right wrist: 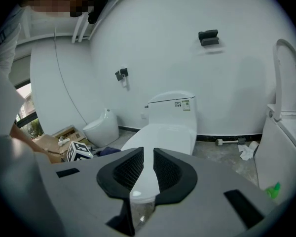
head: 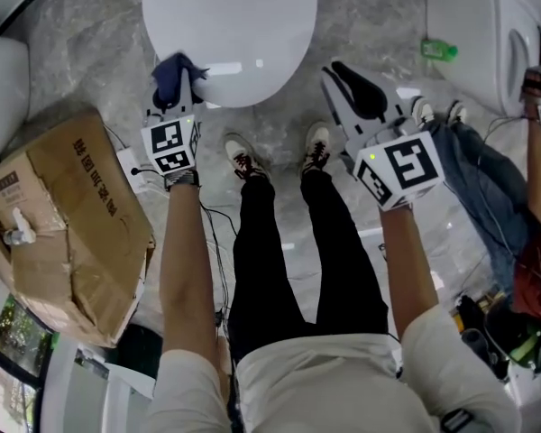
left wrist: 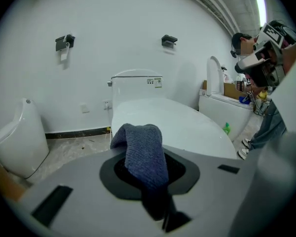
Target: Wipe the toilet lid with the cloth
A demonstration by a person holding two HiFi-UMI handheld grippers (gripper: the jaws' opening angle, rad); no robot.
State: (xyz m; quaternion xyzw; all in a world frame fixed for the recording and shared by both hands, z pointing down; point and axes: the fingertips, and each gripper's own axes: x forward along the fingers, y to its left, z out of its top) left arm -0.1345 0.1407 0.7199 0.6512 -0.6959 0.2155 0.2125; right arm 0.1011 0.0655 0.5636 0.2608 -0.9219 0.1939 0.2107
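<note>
The white toilet lid [head: 230, 25] lies closed at the top of the head view. My left gripper [head: 182, 79] is at its near-left edge, shut on a dark blue knitted cloth [head: 173, 72]. In the left gripper view the cloth [left wrist: 143, 152] bulges up from between the jaws, with the lid [left wrist: 187, 127] just beyond it. My right gripper [head: 338, 72] hovers off the lid's near-right edge, above the floor. In the right gripper view its black jaws stand a narrow gap apart with nothing between them [right wrist: 148, 169], and the lid [right wrist: 163, 135] lies ahead.
A crumpled cardboard box [head: 63, 215] sits on the floor at left. A second toilet [head: 487, 34] and a green bottle [head: 439, 50] are at right, next to another person [head: 514, 206]. My own shoes [head: 243, 156] stand before the toilet. A small white fixture [left wrist: 19, 137] stands left.
</note>
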